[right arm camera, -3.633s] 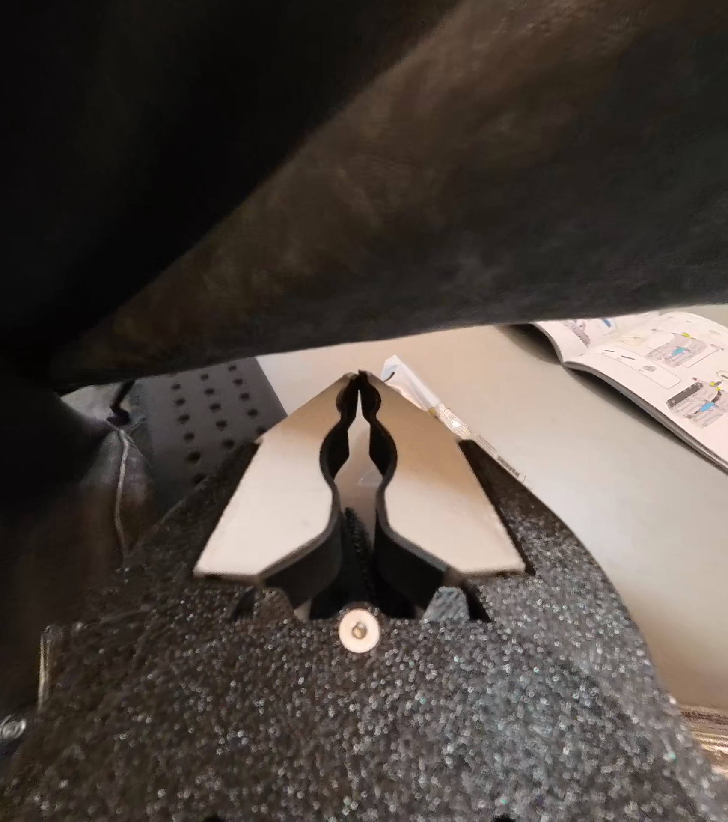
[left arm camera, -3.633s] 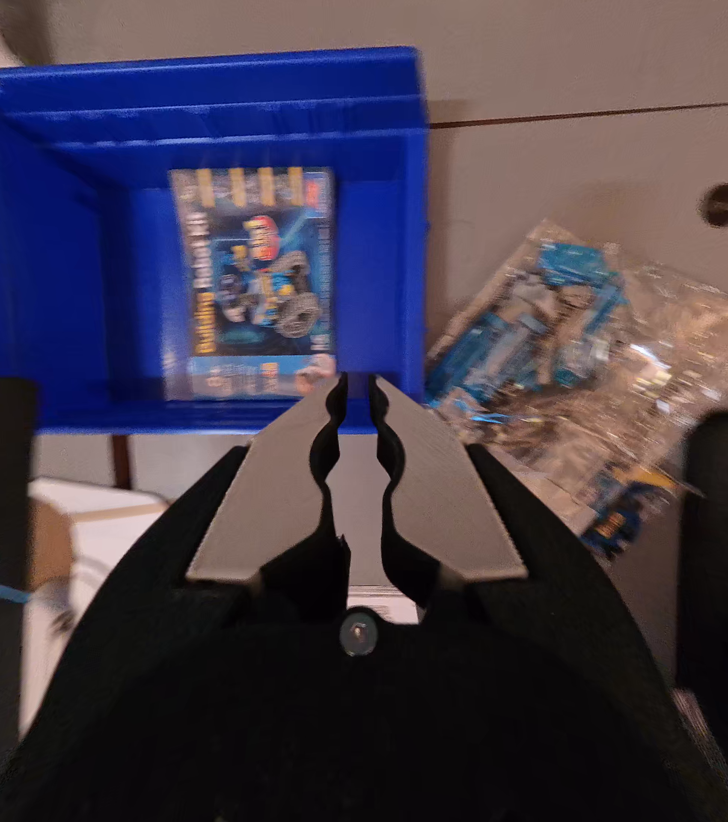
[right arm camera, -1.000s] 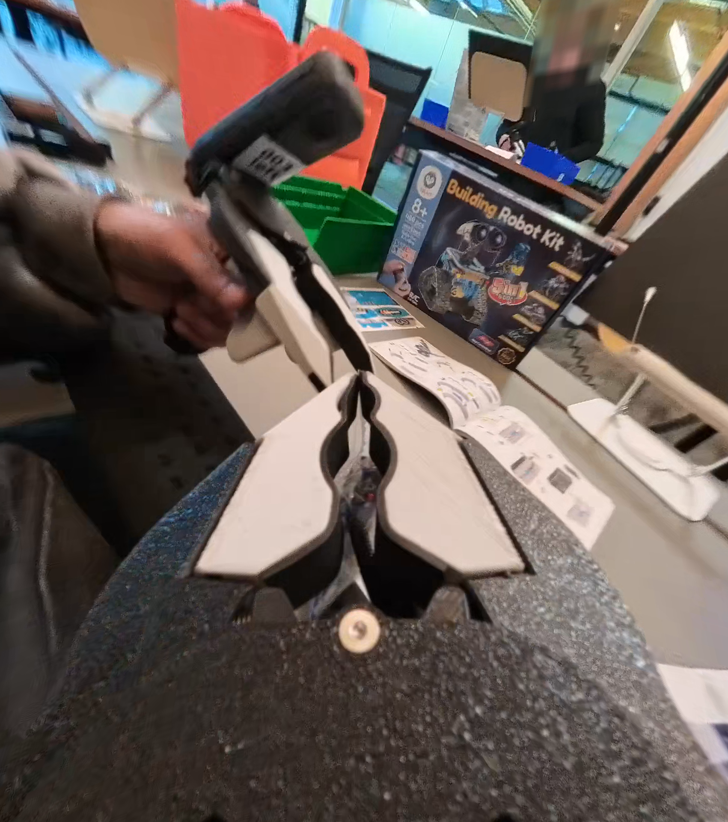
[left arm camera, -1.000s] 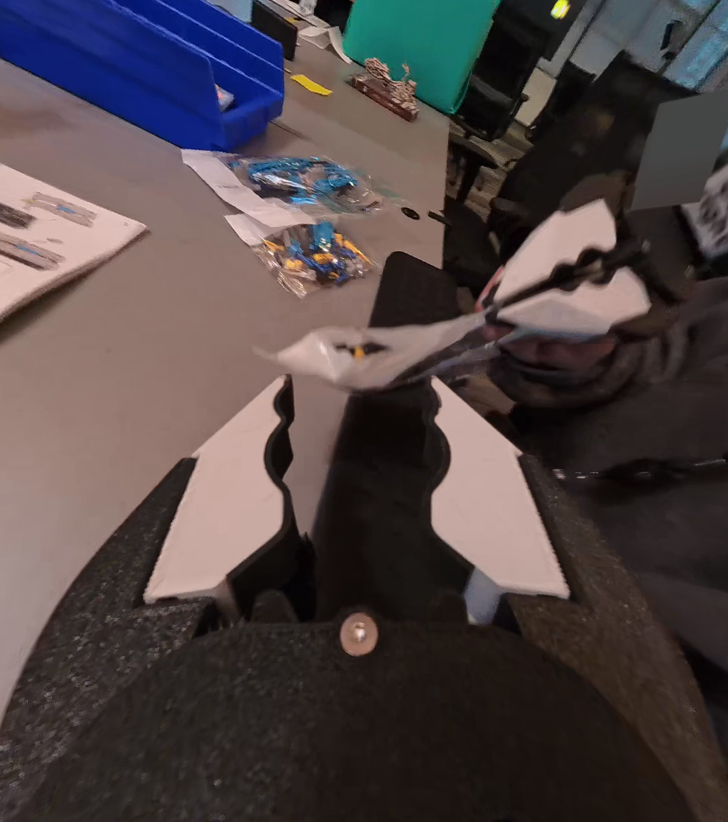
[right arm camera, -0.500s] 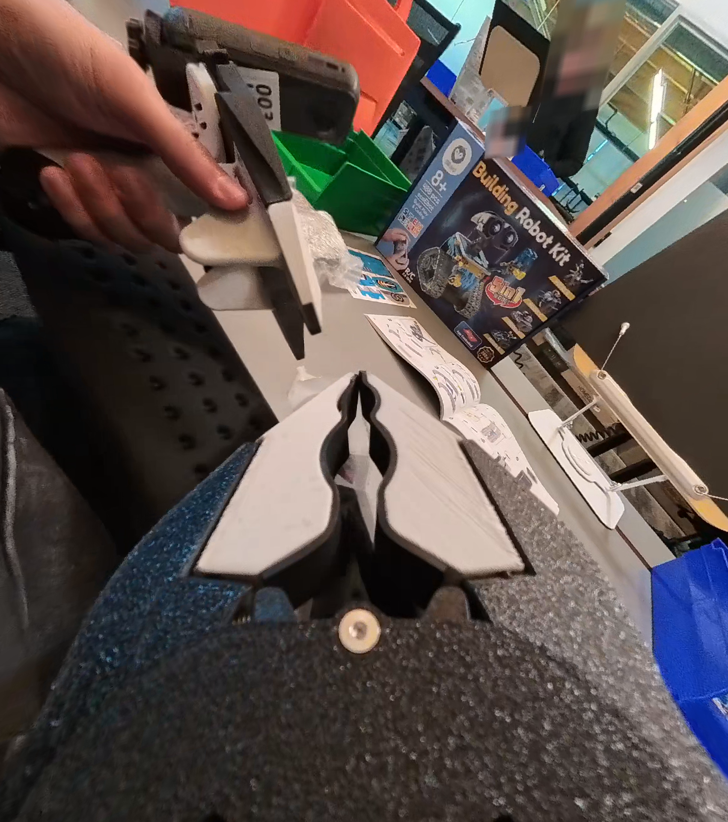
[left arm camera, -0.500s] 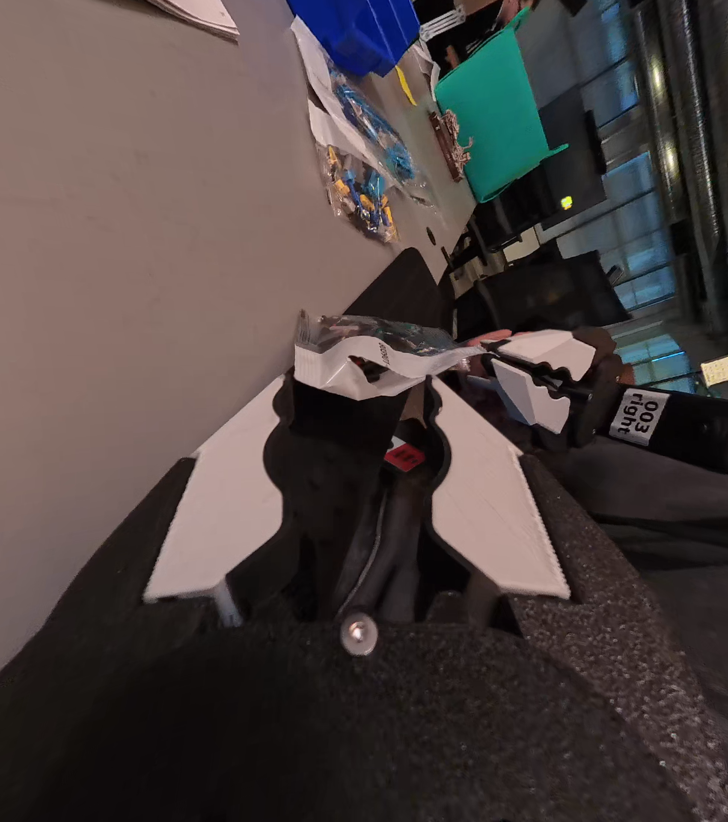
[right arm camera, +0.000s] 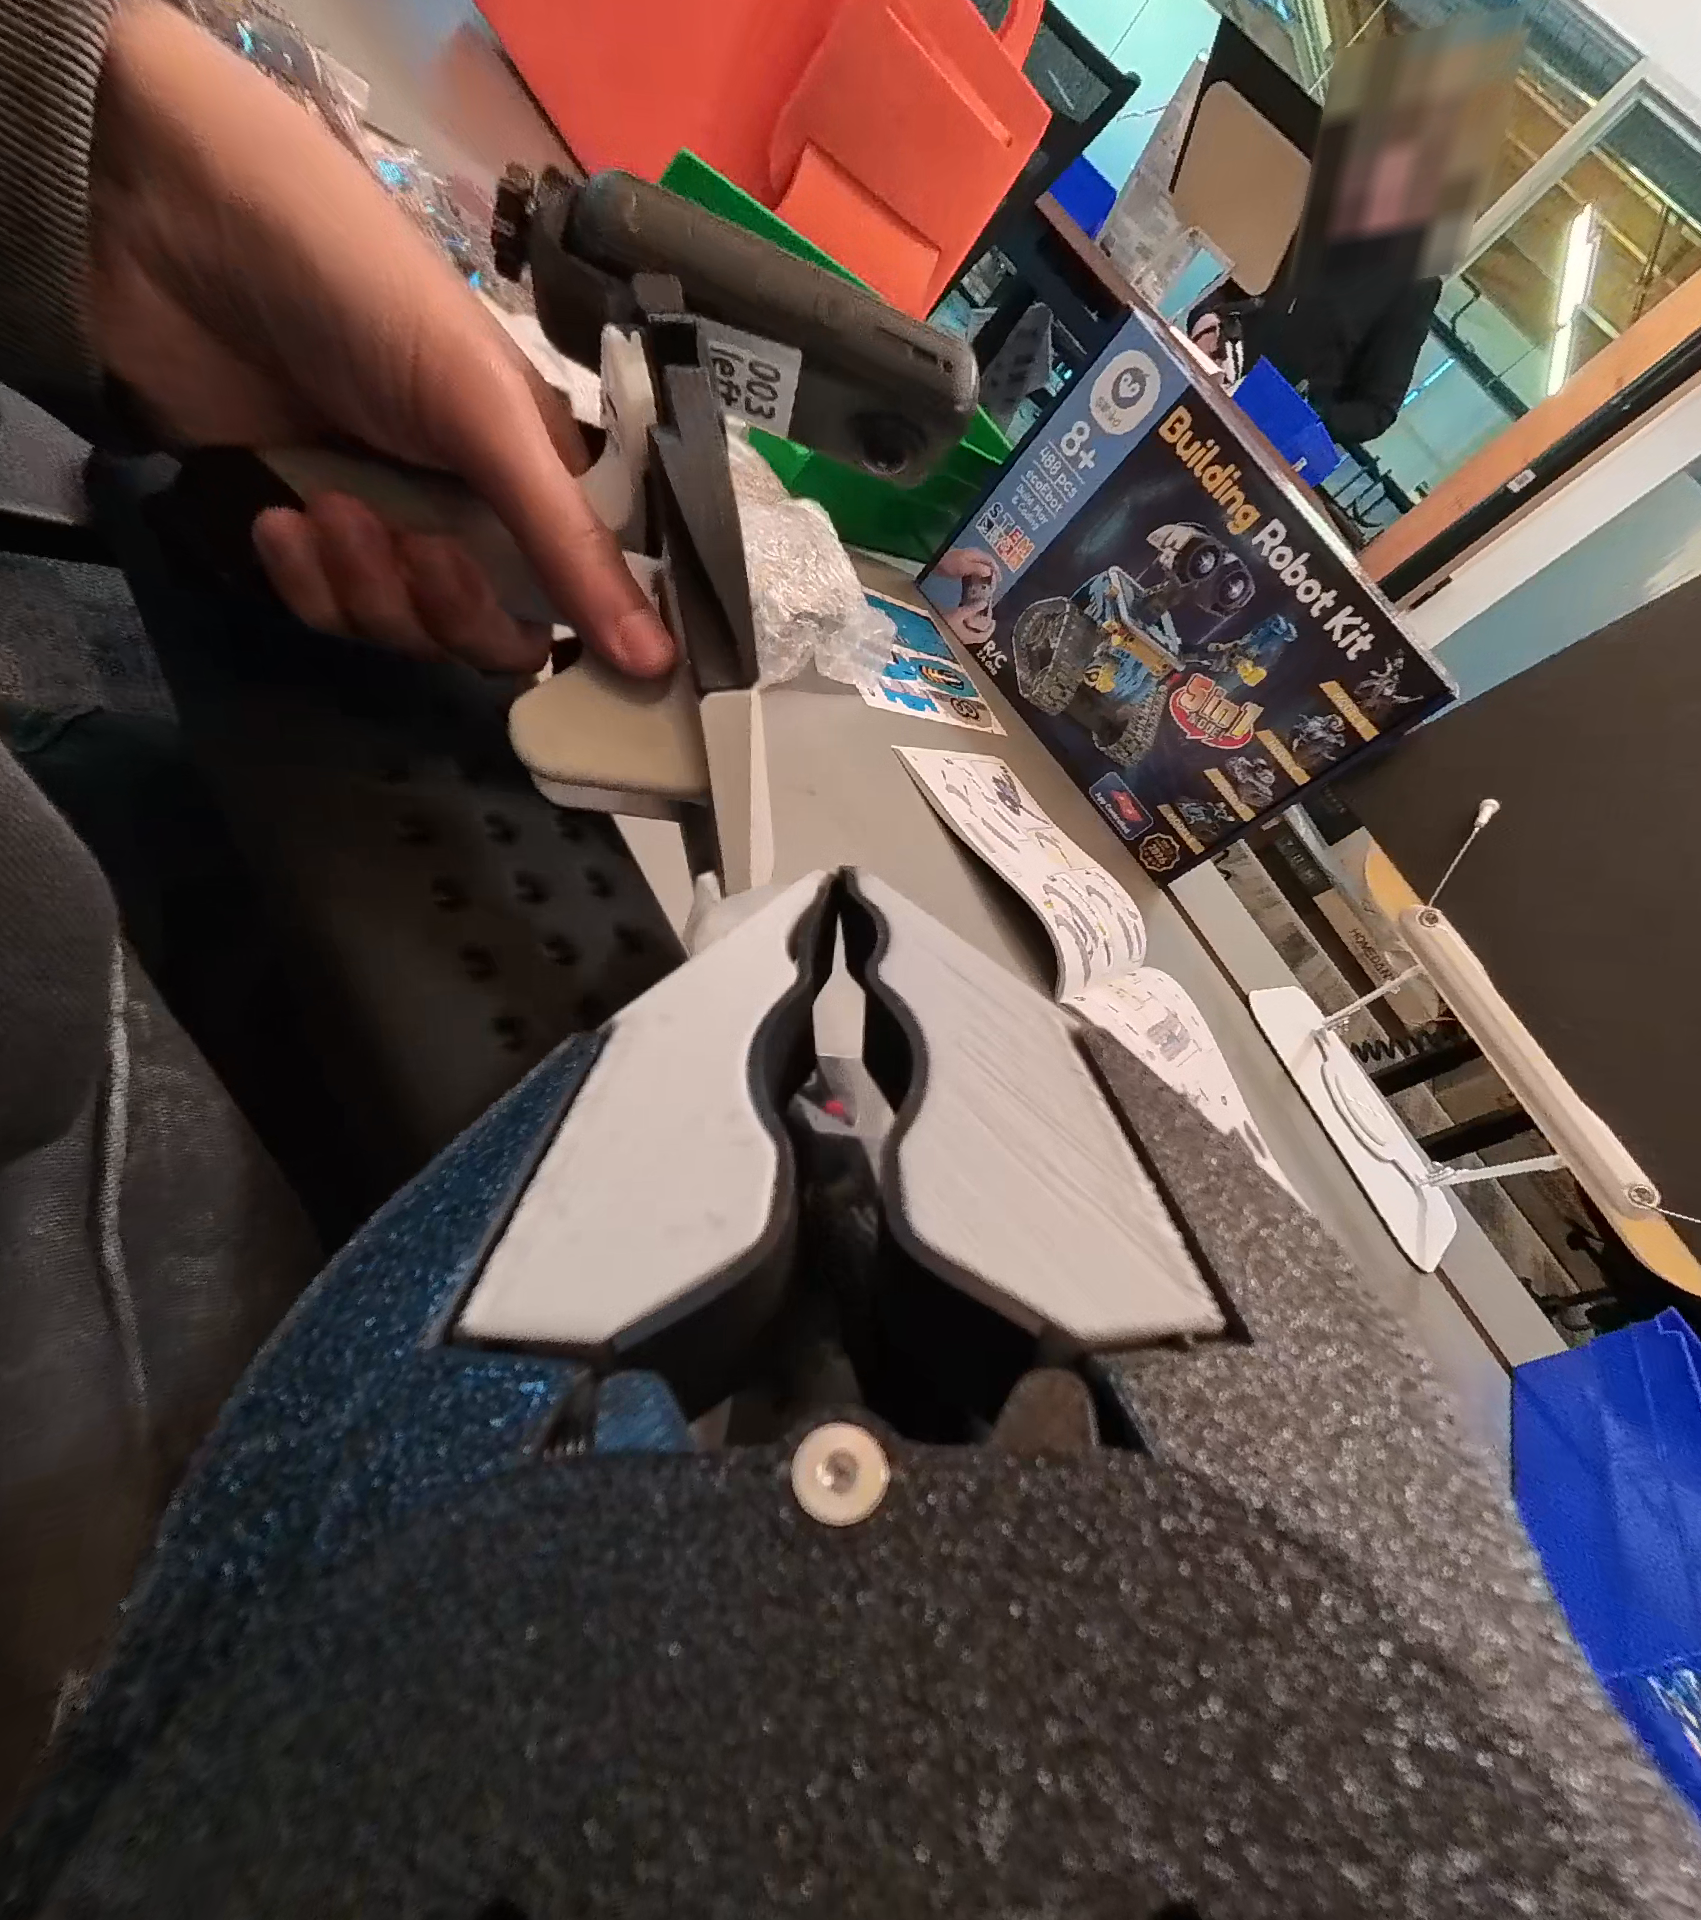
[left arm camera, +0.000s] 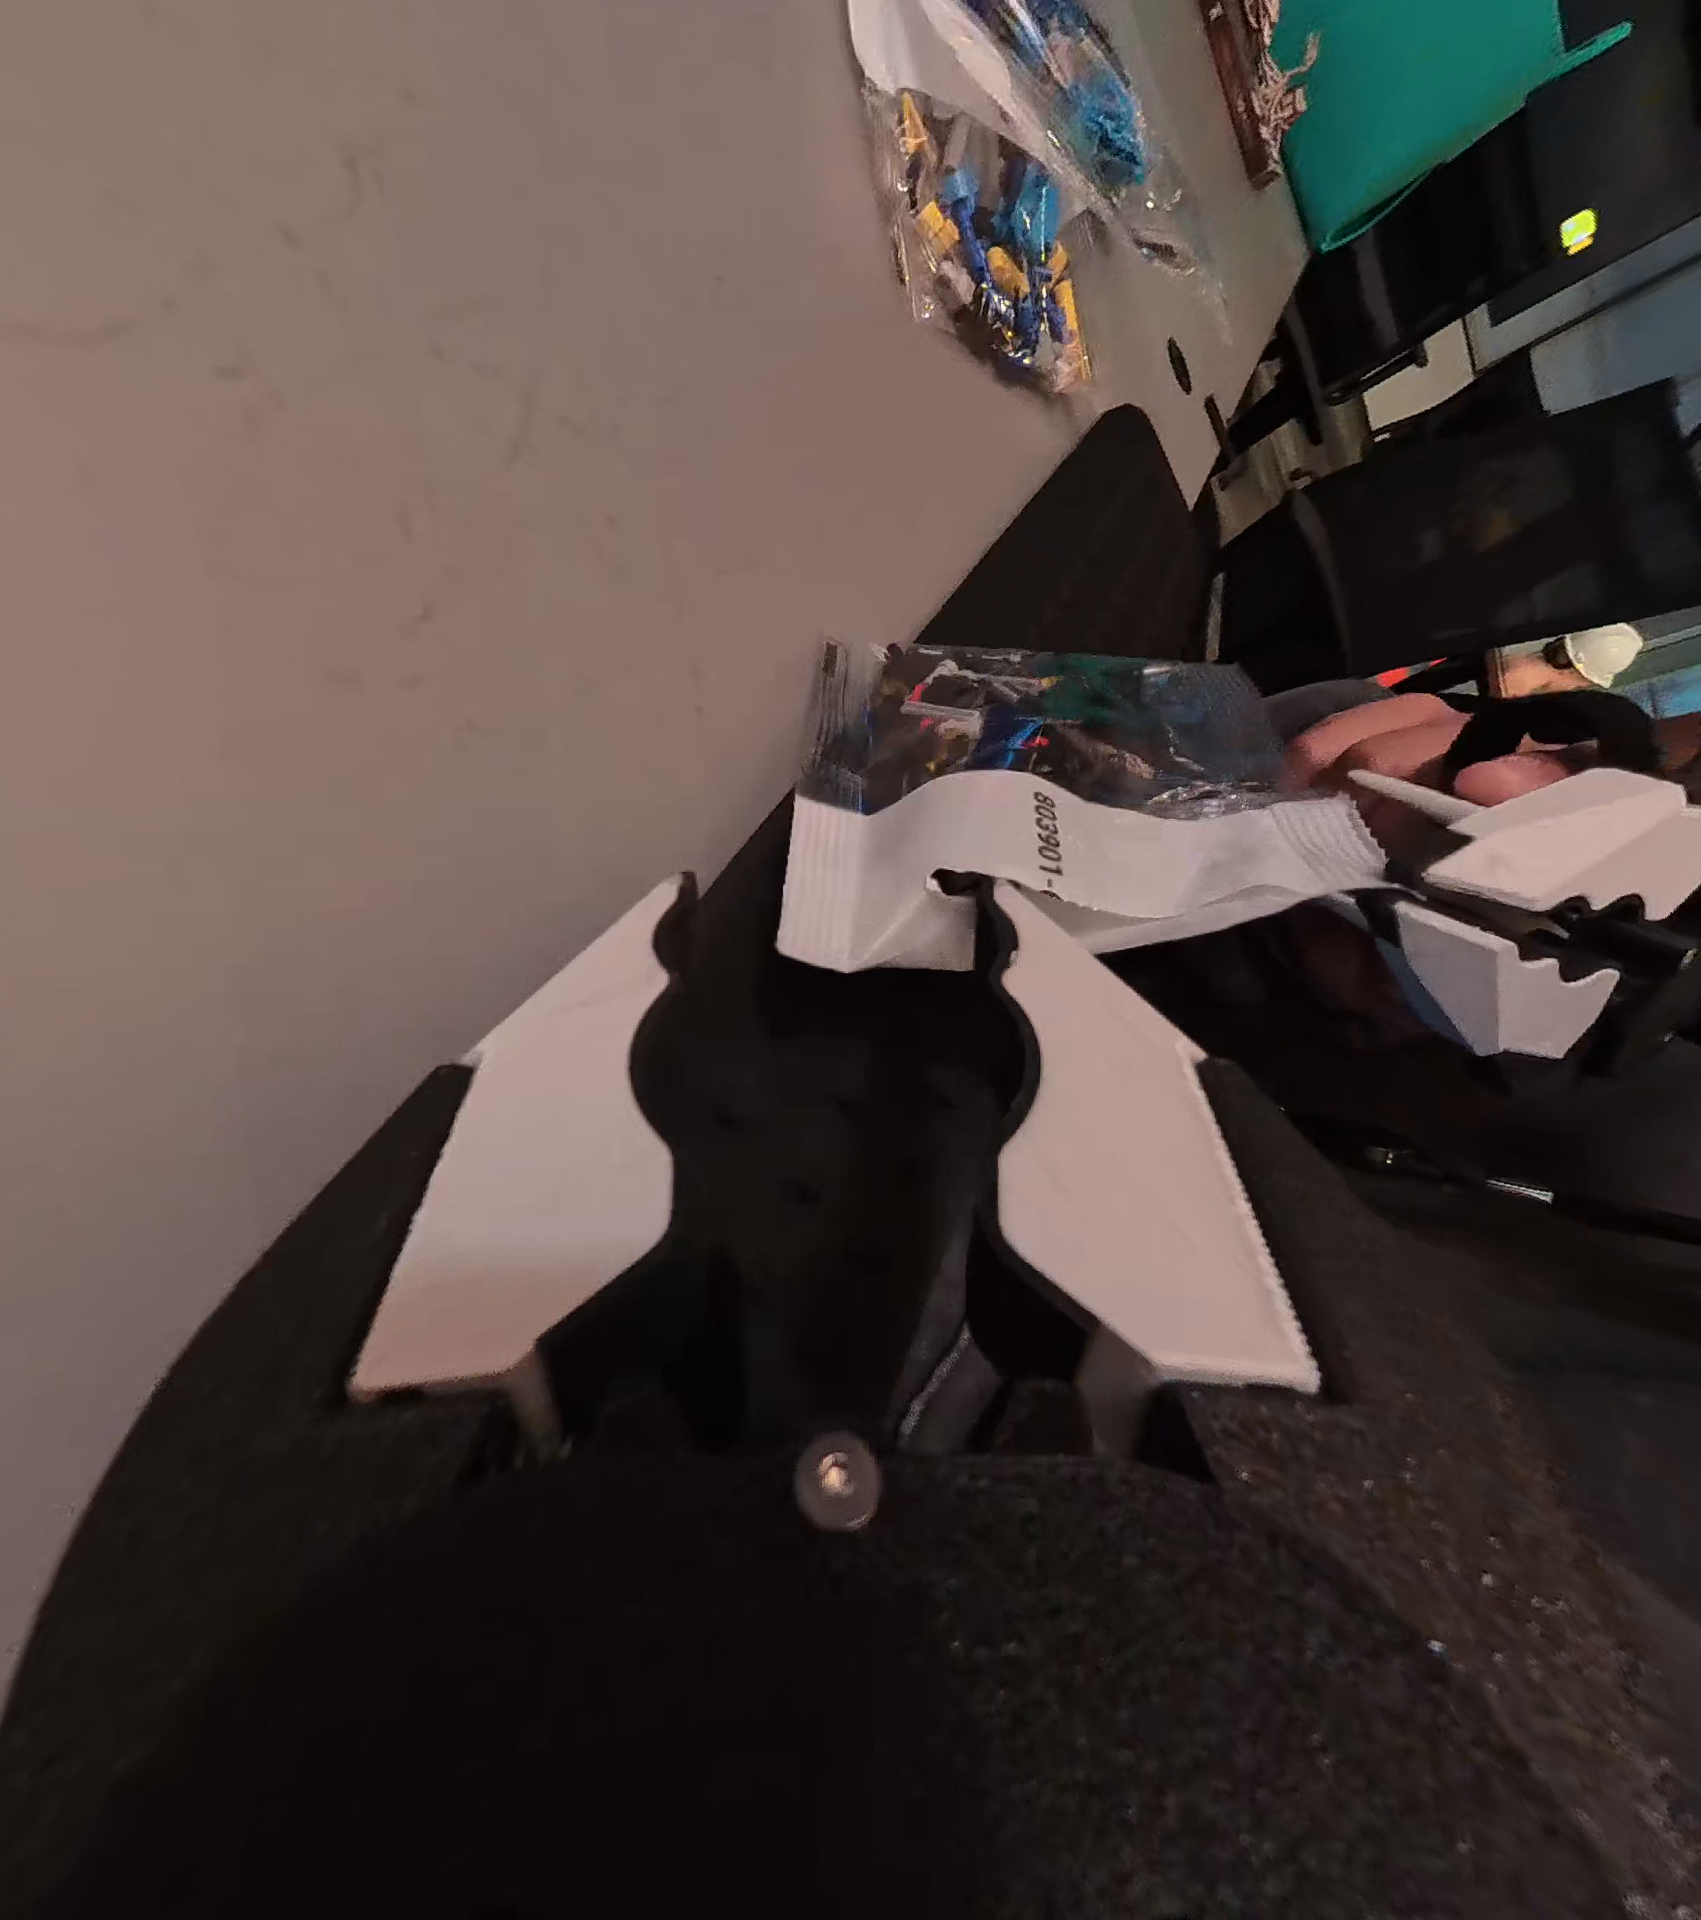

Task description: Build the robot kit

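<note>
Left tool [left arm camera: 830,914]: jaws spread wide, nothing clamped between them. The white sealed edge of a small clear plastic bag of mixed coloured parts [left arm camera: 1033,790] lies just past the tips, touching or overlapping the right-hand fingertip [left arm camera: 991,920]; whether it rests on it cannot be told. The bag hangs in the air beside the edge of the grey tabletop [left arm camera: 306,468], above a black perforated chair back.

Right tool [right arm camera: 841,899]: jaws closed to a narrow slit, pinching the white strip at the far end of the same bag, whose contents show in the hollow behind the tips. In the left wrist view this tool [left arm camera: 1386,842] appears to the right of the left tool, gripping the bag's opposite white edge, with the person's hand [left arm camera: 1386,753] behind it.

In the right wrist view the left tool [right arm camera: 732,790] stands just beyond the right tool's tips, carried by the person's other hand [right arm camera: 378,416].

Farther out from the left tool, two clear bags of blue and yellow parts [left arm camera: 991,239] lie on the tabletop. Farther out from the right tool lie an open white instruction booklet [right arm camera: 1085,914], a dark printed cardboard kit box [right arm camera: 1189,623] standing tilted, a crumpled clear bag [right arm camera: 804,592], green and orange plastic bins [right arm camera: 825,156], and, to the near right, a blue plastic bin [right arm camera: 1656,1507].
</note>
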Demonstrator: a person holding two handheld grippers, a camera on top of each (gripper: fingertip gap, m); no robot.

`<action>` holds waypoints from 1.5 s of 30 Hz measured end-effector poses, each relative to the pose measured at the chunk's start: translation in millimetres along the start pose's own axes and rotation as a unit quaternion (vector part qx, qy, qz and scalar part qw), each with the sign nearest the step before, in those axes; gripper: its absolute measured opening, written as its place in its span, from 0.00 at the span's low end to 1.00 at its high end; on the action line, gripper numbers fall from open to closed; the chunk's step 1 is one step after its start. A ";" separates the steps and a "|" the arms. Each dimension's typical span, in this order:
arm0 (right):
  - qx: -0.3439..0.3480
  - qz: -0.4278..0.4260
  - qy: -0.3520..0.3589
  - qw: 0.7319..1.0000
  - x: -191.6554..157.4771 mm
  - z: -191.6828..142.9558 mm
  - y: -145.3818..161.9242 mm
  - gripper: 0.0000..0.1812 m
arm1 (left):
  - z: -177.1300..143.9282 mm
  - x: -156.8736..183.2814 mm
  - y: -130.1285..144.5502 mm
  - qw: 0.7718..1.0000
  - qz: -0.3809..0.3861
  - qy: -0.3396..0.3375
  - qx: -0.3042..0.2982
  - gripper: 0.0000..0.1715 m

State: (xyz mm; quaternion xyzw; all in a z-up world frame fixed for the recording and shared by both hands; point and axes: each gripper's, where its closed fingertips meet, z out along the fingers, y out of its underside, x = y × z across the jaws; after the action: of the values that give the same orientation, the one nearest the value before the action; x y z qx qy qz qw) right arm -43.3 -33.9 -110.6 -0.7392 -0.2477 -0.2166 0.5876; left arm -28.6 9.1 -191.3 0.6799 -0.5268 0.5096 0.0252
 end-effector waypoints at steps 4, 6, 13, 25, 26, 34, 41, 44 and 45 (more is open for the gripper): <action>-0.003 -0.007 -0.017 1.000 -8.0 -0.2 0.9 0.00 | -1.5 -4.8 -7.2 1.000 0.010 -0.016 0.010 0.24; -0.008 -0.010 -0.027 1.000 -13.5 0.2 2.8 0.00 | -4.2 -6.0 -12.5 0.999 0.018 -0.025 0.014 0.21; -0.052 -0.019 -0.046 0.997 -25.7 5.0 18.8 0.00 | -6.0 -17.7 -22.9 0.989 0.098 -0.113 -0.006 0.17; -0.149 0.087 -0.114 0.978 -27.9 23.5 78.0 0.00 | 11.0 -16.4 -50.2 0.955 0.255 -0.154 -0.013 0.00; -0.152 0.125 -0.129 0.972 -27.7 24.1 80.1 0.00 | 10.2 -16.6 -54.4 0.951 0.263 -0.162 -0.017 0.00; -0.127 0.367 -0.227 0.893 21.0 19.0 92.9 0.22 | 12.7 -14.9 -84.6 0.926 0.346 -0.149 -0.034 0.00; -0.068 0.585 -0.306 0.748 112.2 37.1 133.6 0.32 | 8.9 -5.0 -104.2 0.914 0.394 -0.092 -0.016 0.00; -0.056 0.624 -0.352 0.695 117.0 54.0 130.0 0.40 | 2.7 11.4 -113.9 0.912 0.405 -0.064 0.001 0.00; -0.053 0.634 -0.367 0.678 115.1 59.5 127.4 0.41 | 0.1 16.7 -118.1 0.912 0.405 -0.056 0.006 0.00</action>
State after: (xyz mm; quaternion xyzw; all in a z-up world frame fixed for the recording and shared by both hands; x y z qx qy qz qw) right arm 127.8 13.2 -150.0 -0.7691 0.0967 0.4844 0.4055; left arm 57.8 49.9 -120.0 0.4354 -0.7546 0.4404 -0.2170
